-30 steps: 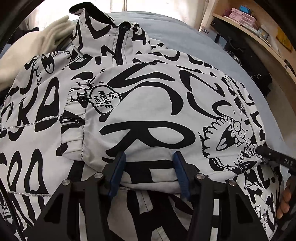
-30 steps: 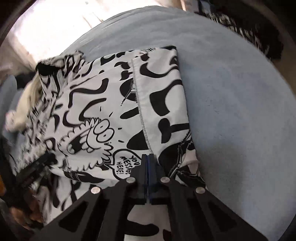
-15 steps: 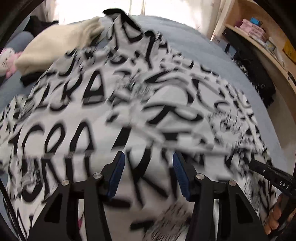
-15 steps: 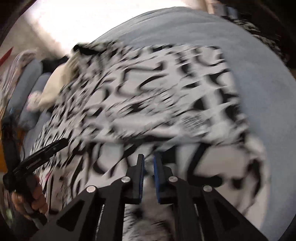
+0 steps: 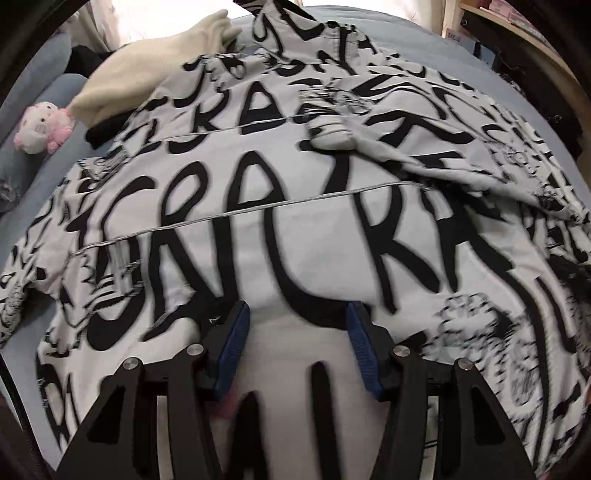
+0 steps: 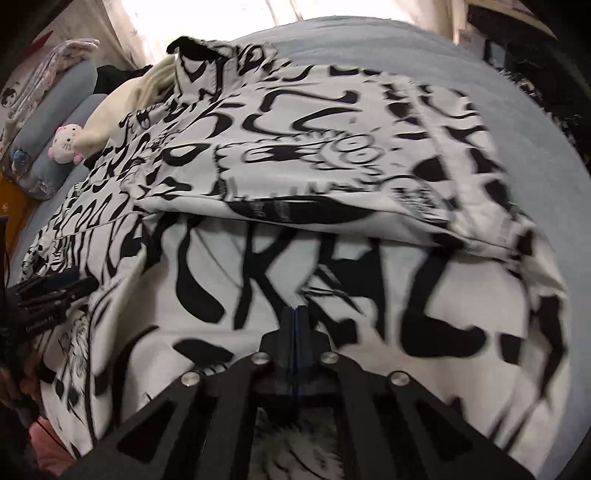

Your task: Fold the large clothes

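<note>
We see the printed jacket [image 5: 295, 229] spread on the blue bed [image 6: 480, 70]. Only the right view shows a sleeve folded across it; only the left shows the wooden shelf [image 5: 546, 33]. Left hand-held gripper [image 5: 297, 325] angled down, half open, empty. Right hand-held gripper [image 6: 296, 314] angled down, fully closed, nothing visibly pinched.

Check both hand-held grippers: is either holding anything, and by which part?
Left hand-held gripper: jaws apart above the printed jacket, gripping nothing. Right hand-held gripper: jaws shut, tips against the jacket; whether they pinch any fabric cannot be told.
</note>
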The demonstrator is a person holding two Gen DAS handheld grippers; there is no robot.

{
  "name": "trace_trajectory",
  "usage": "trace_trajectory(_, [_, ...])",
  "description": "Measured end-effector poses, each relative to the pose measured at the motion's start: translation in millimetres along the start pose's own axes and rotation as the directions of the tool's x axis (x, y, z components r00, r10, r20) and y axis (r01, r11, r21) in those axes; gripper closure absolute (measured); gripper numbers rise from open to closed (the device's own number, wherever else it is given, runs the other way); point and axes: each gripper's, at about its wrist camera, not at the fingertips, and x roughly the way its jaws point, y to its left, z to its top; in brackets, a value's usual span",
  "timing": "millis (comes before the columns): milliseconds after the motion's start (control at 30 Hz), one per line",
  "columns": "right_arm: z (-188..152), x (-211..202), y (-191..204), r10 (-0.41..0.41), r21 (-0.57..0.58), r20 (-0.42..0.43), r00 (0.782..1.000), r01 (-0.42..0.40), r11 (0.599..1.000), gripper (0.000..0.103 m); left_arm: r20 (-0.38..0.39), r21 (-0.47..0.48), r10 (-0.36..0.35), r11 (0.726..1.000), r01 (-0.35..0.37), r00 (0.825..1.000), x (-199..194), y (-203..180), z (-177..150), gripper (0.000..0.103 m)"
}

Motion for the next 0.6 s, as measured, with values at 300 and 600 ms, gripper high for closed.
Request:
trace_trajectory(300, [-11.8,-23.7,-38.5,-0.139,0.039,0.027,0.99,0.137,0.99,0.103,0.018,-0.032,0.041,0.999,-0.04,0.999,-3.1,37.5,-11.4,0.049])
trace_trajectory(600, [-27.5,-78.0,-85.1,-0.14,0.243,0.005,0.99,0.135,0.961,0.096,0.019,-0.017,0.059,0.998,-0.059,0.998,-10.5,33.1,-13.5,0.049])
